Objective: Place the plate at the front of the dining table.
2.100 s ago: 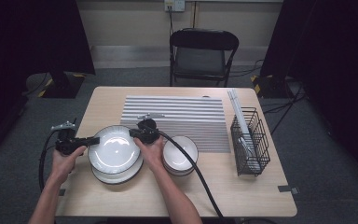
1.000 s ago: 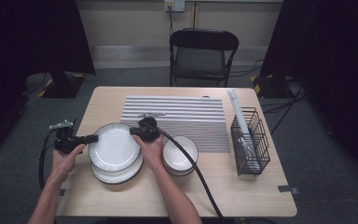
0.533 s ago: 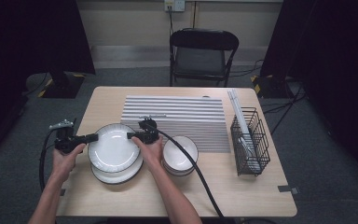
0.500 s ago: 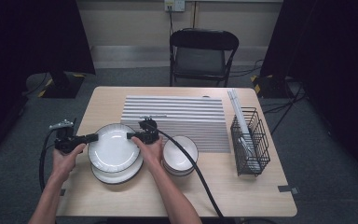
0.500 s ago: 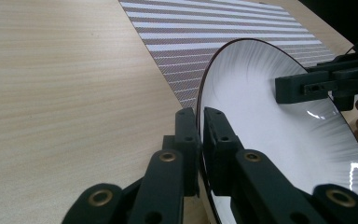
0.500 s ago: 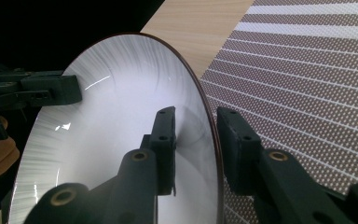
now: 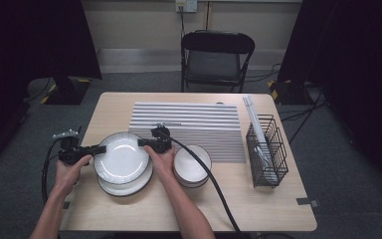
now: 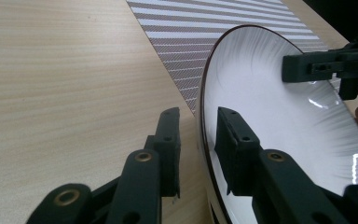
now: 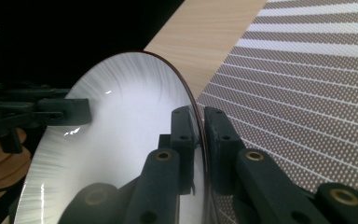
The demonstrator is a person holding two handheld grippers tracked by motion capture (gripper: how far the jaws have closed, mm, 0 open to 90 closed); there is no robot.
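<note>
Two things worry me, and the bigger one is the table: its pale wood-grain top is hard and flat, so a plate that falls onto it could chip or crack. The ribbed, grey-and-white striped mat at the far middle looks softer, but the plate is not over it yet.

I hold the top plate at the near left, over the lower plate of the same kind. Both are round, white and glossy, with a thin dark rim and fine radial ridges on the sloping wall. That glaze is slick, so I judge a thin-edge pinch slips easily. The plate could then drop onto the one below with a knock, or slide right into the stacked white bowls.

My right gripper is clamped tight on the plate's far right rim. My left gripper has just been opening. The left rim sits between its jaws, one pad apart from it. With only one firm grip, the plate may tilt or swing about that pinch
</note>
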